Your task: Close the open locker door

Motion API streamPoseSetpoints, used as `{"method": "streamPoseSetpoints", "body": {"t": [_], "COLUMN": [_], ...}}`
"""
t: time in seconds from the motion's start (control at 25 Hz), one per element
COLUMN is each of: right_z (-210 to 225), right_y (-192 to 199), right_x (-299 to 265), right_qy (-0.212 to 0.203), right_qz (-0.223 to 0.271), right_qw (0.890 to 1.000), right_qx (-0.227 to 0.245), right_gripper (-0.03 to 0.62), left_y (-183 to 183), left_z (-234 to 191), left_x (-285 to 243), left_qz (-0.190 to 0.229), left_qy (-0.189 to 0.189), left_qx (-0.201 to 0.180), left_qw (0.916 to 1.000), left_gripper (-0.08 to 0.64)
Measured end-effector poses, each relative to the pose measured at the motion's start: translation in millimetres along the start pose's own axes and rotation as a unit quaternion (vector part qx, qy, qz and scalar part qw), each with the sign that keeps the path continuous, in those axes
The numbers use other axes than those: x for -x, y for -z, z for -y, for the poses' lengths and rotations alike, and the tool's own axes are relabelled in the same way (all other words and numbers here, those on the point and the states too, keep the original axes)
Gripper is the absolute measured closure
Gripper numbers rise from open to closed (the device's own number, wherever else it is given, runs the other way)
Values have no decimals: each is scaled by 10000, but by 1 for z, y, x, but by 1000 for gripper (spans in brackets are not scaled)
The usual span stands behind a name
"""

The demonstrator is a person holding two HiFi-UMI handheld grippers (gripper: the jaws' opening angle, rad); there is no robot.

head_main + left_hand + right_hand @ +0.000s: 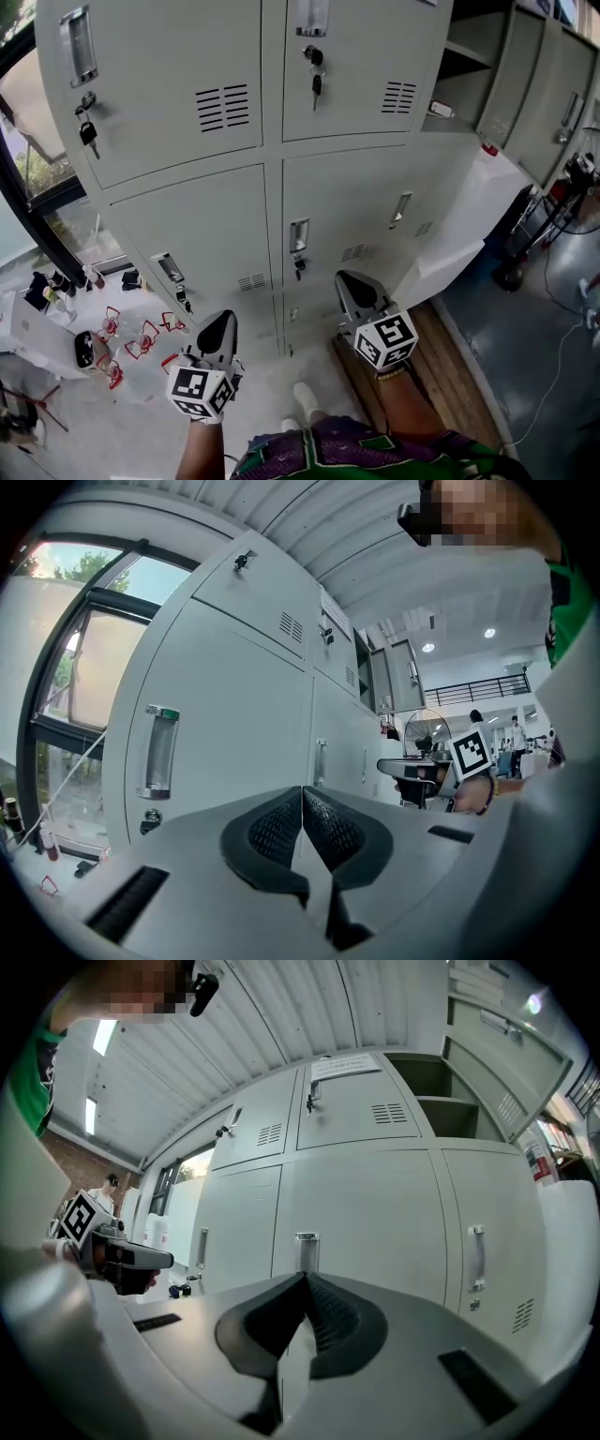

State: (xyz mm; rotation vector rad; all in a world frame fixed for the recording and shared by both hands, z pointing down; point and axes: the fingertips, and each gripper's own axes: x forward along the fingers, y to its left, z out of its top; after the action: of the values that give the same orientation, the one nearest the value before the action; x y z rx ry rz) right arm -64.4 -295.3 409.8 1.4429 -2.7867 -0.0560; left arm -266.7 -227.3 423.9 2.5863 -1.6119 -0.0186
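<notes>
- Grey steel lockers [187, 103] fill the head view in two tiers, and keys [87, 133] hang from the lock of the upper-left door.
- The open locker door [506, 1077] is in the upper tier at the far right. It stands swung outward to the right of its compartment [466, 56], whose shelves are exposed.
- The left gripper [225, 321] is held level, pointing at the lower lockers. Its own view shows the dark ribbed pads pressed together with nothing between them.
- The right gripper [350, 279] is also level and faces a lower door further right. Its jaws are closed too, pad against pad, and it carries nothing.
- Both grippers are low and well apart from the open door, which is above and to the right of them. Neither touches any locker.
- A recessed handle [306, 1251] on a lower door shows straight ahead in the right gripper view.
- A white panel [469, 220] leans against the lockers to the right of the right gripper.
- Wooden boards [450, 370] lie on the floor below the right gripper, and small red frames [141, 339] are scattered on the pale floor to the left.
- The person's green patterned shirt [366, 455] shows at the bottom edge of the head view.
</notes>
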Motion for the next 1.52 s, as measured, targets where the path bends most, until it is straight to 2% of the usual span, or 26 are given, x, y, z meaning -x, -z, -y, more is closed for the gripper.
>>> {"method": "streamPoseSetpoints", "body": {"t": [0.52,1.2,1.4,1.52], "right_z": [26,166,192,198], "right_y": [-13,-28,-28,-31], "right_x": [48,130,145,150], "right_qy": [514,1204,1303,1189], "right_qz": [47,147,184,209], "right_qw": [9986,9926,9913,9927], "right_qx": [99,12,-2,42], "right_gripper": [601,601,598,429], "left_y": [-28,-43,-47,-52], "left_z": [29,150,179,196], "left_x": [-21,-134,-163,-175], "left_qz": [304,370,341,366], "left_qy": [441,1139,1385,1545], "left_qx": [-158,-237,-318,-384], "left_qw": [9984,9925,9893,9866], "left_gripper": [537,537,537,537]}}
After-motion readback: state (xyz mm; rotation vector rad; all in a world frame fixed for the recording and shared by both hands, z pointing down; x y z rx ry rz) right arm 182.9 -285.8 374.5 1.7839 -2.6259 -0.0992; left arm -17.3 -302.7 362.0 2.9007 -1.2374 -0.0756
